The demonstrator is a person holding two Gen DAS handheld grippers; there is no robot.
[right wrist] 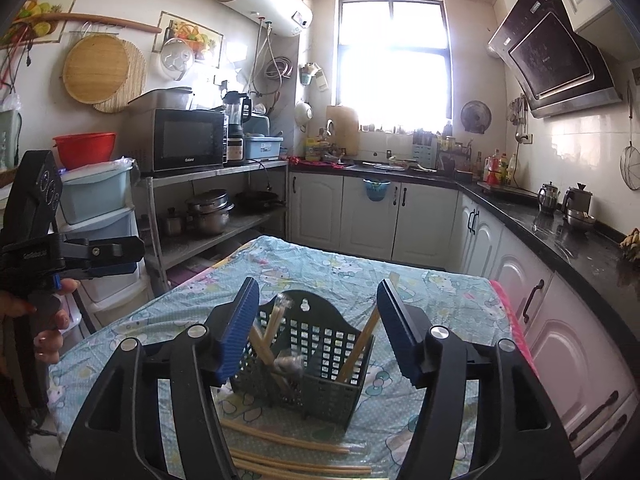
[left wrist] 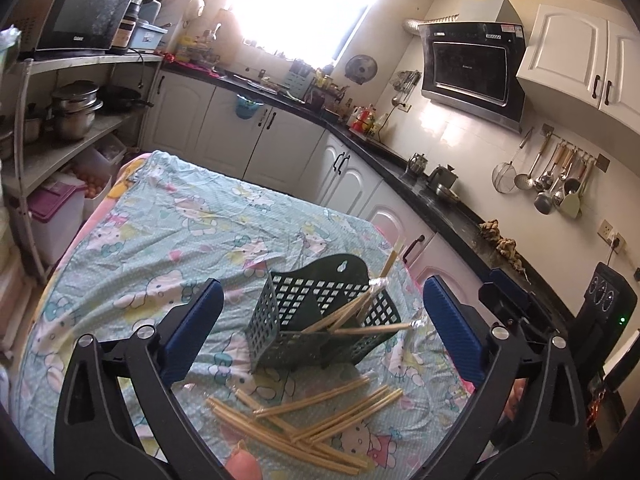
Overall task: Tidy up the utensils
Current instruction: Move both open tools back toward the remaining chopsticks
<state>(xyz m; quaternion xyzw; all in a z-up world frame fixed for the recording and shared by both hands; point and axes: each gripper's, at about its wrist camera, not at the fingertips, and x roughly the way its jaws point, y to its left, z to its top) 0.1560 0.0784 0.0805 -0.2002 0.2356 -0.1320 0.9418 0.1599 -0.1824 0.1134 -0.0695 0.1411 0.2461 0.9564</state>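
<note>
Both claws, left claw [left wrist: 322, 336] & right claw [right wrist: 318, 328], wide open, empty; loose chopsticks [left wrist: 320, 412] near basket [left wrist: 320, 320]: light, stiff, prob. slippery—pinch mid-shaft.

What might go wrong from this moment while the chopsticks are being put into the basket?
1. The basket is light and stands on a wrinkled cloth; the chopsticks inside lean far over its rim, so it may tip.
2. The loose chopsticks lie crossed in a pile; the open left gripper or right gripper may grab several or scatter them.
</note>
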